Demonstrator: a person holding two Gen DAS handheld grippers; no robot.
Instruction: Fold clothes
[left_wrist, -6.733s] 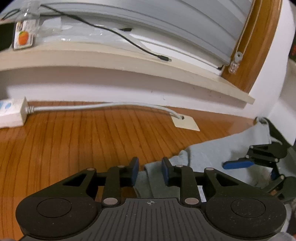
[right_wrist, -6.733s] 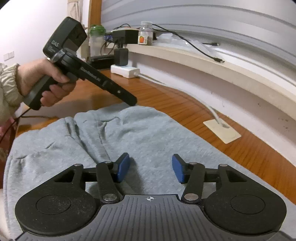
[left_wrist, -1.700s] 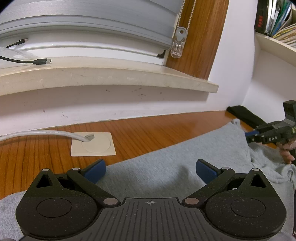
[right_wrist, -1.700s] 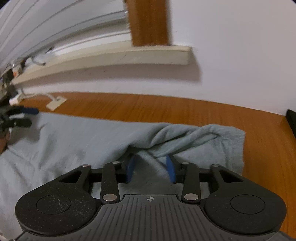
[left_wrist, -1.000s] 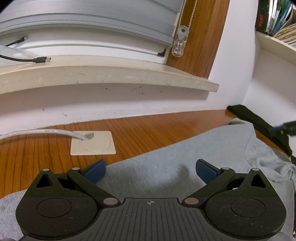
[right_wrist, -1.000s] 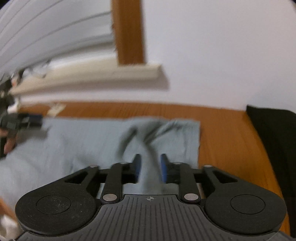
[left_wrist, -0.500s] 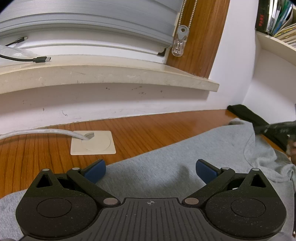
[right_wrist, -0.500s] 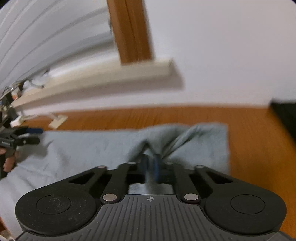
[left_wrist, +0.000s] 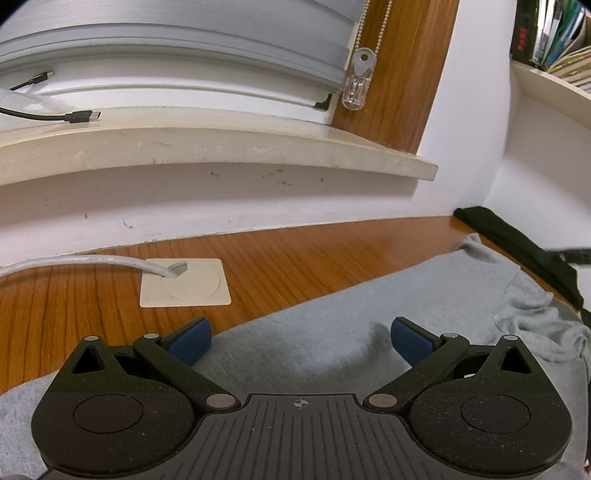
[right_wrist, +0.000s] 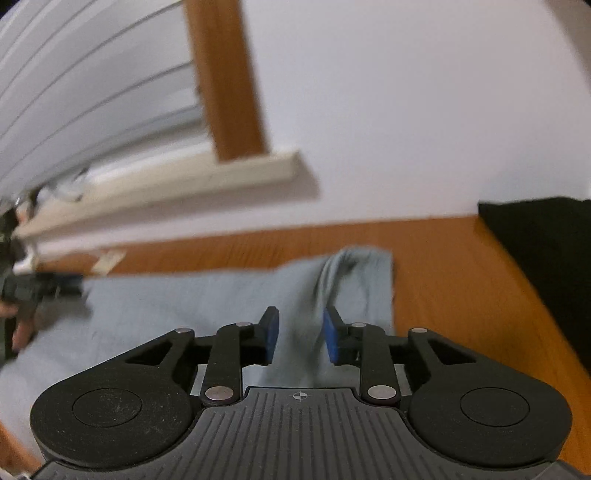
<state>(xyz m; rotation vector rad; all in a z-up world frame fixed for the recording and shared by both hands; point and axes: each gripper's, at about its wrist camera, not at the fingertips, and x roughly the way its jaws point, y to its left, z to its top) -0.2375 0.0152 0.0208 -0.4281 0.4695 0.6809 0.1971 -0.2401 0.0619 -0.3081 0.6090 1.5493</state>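
A grey garment (left_wrist: 332, 332) lies spread on the wooden table (left_wrist: 295, 251). My left gripper (left_wrist: 301, 338) hovers low over its near part, open wide, with nothing between the pads. In the right wrist view the garment (right_wrist: 184, 306) ends in a bunched corner with a raised fold (right_wrist: 332, 280). My right gripper (right_wrist: 301, 334) stands over that fold with its jaws opening; the fold runs through the gap and the pads stand clear of it. The left gripper (right_wrist: 40, 288) shows blurred at the far left, held by a hand (right_wrist: 22, 328).
A cream cable plate (left_wrist: 184, 282) with a white cable (left_wrist: 74, 260) sits just beyond the garment's far edge. A stone sill (left_wrist: 221, 144) and wall close off the back. A black cloth (right_wrist: 546, 258) lies at the right end of the table. Shelves with books (left_wrist: 554, 40) are upper right.
The right gripper was shut on the grey fold half a second ago; its jaws have now parted and it has shifted over the bunched corner. The left gripper has stayed still and open.
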